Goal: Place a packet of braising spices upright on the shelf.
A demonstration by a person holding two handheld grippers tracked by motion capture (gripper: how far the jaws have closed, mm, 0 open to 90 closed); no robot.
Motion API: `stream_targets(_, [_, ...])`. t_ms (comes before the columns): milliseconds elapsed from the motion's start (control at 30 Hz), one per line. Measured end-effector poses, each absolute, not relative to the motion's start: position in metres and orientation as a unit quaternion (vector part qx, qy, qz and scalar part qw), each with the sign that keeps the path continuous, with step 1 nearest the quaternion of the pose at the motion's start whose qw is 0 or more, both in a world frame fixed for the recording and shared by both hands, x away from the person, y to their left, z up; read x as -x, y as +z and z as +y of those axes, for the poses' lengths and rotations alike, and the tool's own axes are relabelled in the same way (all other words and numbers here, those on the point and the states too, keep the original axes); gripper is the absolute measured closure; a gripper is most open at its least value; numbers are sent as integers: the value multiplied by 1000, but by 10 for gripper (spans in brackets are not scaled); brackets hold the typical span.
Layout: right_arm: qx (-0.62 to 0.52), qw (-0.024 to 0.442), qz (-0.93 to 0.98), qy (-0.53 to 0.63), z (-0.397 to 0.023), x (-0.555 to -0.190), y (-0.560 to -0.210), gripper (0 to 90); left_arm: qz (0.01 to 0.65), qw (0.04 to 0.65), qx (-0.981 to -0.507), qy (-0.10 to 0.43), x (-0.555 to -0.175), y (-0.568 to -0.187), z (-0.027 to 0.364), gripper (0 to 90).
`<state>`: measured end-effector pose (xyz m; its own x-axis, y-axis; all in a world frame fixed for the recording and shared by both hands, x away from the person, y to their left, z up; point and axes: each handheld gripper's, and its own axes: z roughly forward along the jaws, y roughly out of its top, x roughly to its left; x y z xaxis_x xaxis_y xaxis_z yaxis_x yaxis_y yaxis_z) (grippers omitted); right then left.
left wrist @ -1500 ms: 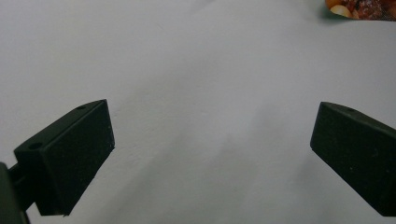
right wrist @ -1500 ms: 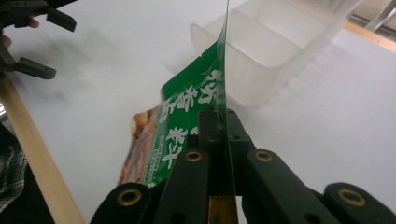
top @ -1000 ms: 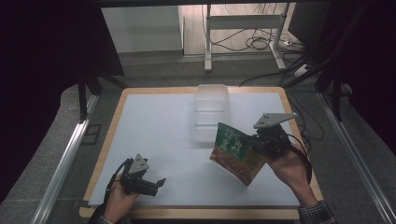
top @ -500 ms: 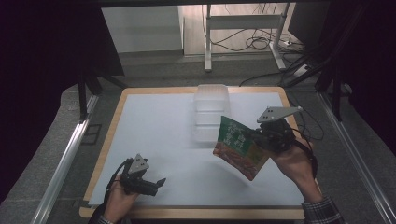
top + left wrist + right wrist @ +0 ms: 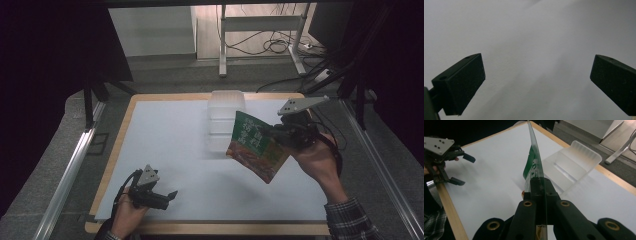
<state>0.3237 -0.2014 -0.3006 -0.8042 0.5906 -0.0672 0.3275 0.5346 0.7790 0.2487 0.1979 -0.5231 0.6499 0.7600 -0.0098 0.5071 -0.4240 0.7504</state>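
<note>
A flat green and red food packet [image 5: 256,146] hangs in the air over the right side of the white mat [image 5: 170,140]. My right gripper [image 5: 278,136] is shut on its right edge. In the right gripper view the packet [image 5: 534,162] stands edge-on between the two closed jaws, with the gripper [image 5: 540,185] pinching its near edge. My left gripper [image 5: 171,195] lies low on the mat near the front left edge, held by a hand, its jaws wide apart. The left gripper view has its pads [image 5: 464,82] over bare mat, with nothing between them.
A clear plastic container [image 5: 225,117] stands on the mat at the back centre, just left of and behind the packet; in the right gripper view this container [image 5: 570,163] lies beyond the packet. A wooden board rim [image 5: 165,96] frames the mat. Metal rails [image 5: 65,175] run along both sides.
My right gripper has lifted the packet higher and slightly farther back over the mat. The left gripper has stayed where it was.
</note>
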Motion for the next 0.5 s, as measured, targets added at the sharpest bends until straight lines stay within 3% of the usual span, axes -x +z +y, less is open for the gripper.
stream_targets(500, [-274,171,850,416,-190,-360,-273,890,383,377,-826,166,-249,-523,199,0])
